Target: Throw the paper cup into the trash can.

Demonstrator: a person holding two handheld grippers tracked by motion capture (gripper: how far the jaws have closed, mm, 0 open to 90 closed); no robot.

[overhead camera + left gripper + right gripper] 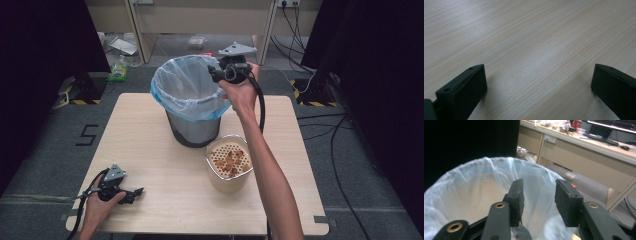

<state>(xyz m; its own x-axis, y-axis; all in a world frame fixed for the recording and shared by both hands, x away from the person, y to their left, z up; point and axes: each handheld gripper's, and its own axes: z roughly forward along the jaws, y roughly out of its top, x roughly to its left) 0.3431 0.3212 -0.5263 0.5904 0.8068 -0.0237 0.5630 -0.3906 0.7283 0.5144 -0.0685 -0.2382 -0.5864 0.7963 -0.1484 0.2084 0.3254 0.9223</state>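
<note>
Floor mark "5" (87,135) beside table (150,165) (tape, dark); bin (192,100) unlabelled.

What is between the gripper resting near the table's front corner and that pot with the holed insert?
Nothing: in the high view only bare wooden table lies between the left gripper and the pot. The left gripper view shows bare wood too.

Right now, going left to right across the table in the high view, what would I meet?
Left tool resting on the pale wooden table → grey bin lined with a blue-rimmed clear bag → cream container with a perforated insert holding brown bits.
</note>
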